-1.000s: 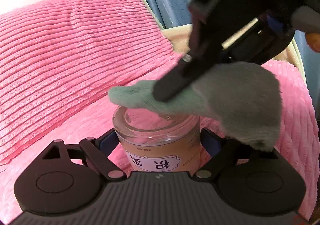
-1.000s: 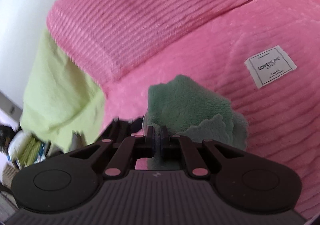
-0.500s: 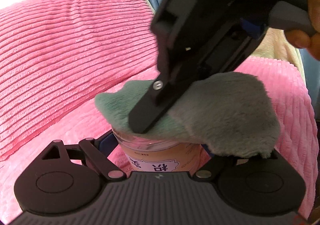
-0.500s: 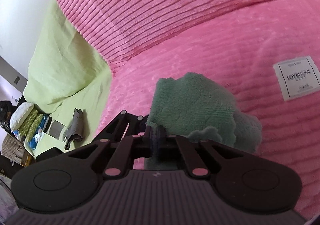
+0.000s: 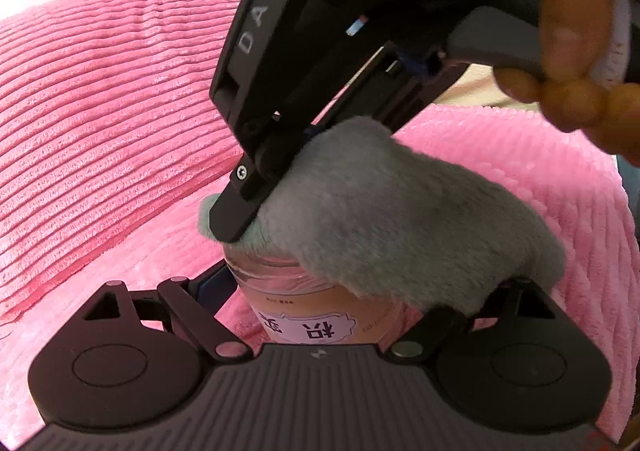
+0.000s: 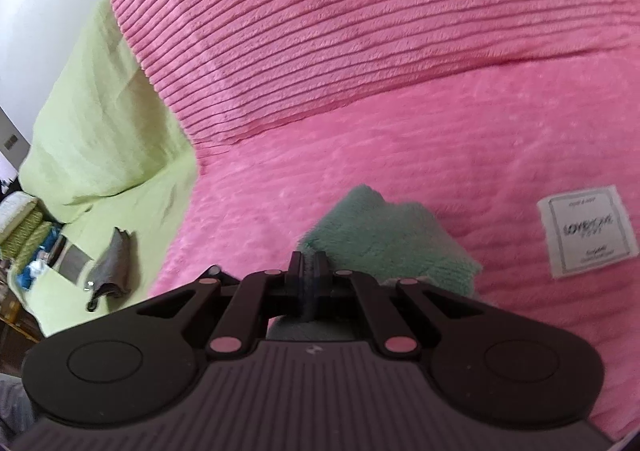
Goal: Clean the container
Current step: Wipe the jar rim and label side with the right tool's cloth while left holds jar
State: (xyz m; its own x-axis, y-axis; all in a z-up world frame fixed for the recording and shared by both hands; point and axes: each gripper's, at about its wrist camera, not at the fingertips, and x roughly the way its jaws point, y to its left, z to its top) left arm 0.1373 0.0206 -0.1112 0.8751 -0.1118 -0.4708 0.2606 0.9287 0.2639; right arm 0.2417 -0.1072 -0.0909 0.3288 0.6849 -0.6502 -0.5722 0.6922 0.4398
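A clear glass jar point(image 5: 316, 301) with a white printed label stands on the pink blanket, held between the fingers of my left gripper point(image 5: 320, 291), which is shut on it. A green-grey fleece cloth point(image 5: 392, 219) lies over the jar's mouth and hides most of the rim. My right gripper point(image 5: 230, 225) comes down from above and is shut on the cloth, pressing it onto the jar. In the right wrist view the shut gripper point(image 6: 307, 271) pinches the green cloth point(image 6: 384, 243); the jar is hidden under it.
A pink ribbed blanket point(image 6: 400, 111) covers the seat and backrest. A white fabric tag point(image 6: 586, 235) lies on it to the right. A lime-green sheet point(image 6: 100, 131) with a grey rag point(image 6: 112, 267) lies to the left. A bare hand point(image 5: 584, 31) holds the right gripper.
My right gripper has pushed the cloth down and across the jar mouth, now covering the rim. The right wrist view has tilted toward the seat. The left gripper holds the jar still.
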